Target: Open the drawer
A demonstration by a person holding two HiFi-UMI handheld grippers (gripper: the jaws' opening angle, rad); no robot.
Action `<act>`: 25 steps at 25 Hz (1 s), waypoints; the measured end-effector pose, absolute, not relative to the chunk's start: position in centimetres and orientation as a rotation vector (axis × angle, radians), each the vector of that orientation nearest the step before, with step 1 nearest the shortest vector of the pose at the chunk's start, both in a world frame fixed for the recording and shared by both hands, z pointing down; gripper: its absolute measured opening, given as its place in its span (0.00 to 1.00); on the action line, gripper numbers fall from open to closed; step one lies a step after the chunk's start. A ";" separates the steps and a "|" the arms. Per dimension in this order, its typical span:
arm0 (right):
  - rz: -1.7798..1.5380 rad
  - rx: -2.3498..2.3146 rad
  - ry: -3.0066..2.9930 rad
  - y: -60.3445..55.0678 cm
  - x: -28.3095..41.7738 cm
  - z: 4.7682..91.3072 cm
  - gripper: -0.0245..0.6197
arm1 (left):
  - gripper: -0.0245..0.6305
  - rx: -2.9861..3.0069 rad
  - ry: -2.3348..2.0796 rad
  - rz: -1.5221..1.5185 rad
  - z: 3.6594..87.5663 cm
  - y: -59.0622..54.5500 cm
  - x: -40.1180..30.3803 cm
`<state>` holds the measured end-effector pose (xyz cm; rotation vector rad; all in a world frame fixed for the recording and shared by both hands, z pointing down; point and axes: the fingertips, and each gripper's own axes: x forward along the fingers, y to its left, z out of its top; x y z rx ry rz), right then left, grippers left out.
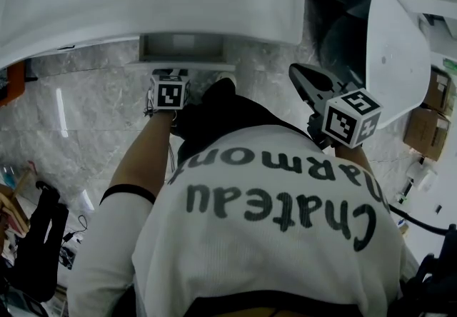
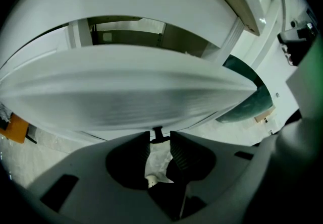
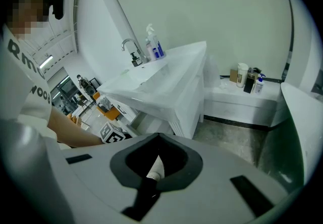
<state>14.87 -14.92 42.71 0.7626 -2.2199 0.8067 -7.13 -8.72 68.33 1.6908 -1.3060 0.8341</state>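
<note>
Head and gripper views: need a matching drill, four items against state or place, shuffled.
Items:
1. drawer
2. left gripper
3. right gripper
4. bottles

States or places:
A. jaws together, nothing held
B. on the sink, beside the tap
C. pulled partly out
D. closed on the knob

Pairs: 1-C, 2-D, 3-A, 4-B
</note>
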 end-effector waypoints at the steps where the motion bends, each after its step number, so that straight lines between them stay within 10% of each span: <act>1: 0.806 0.761 -2.219 -14.6 14.8 42.6 0.04 | 0.23 1.689 -1.306 0.831 68.2 -8.4 -7.2; 25: 0.795 0.757 -2.205 -13.9 14.3 42.6 0.04 | 0.23 1.674 -1.272 0.814 68.0 -5.4 -6.1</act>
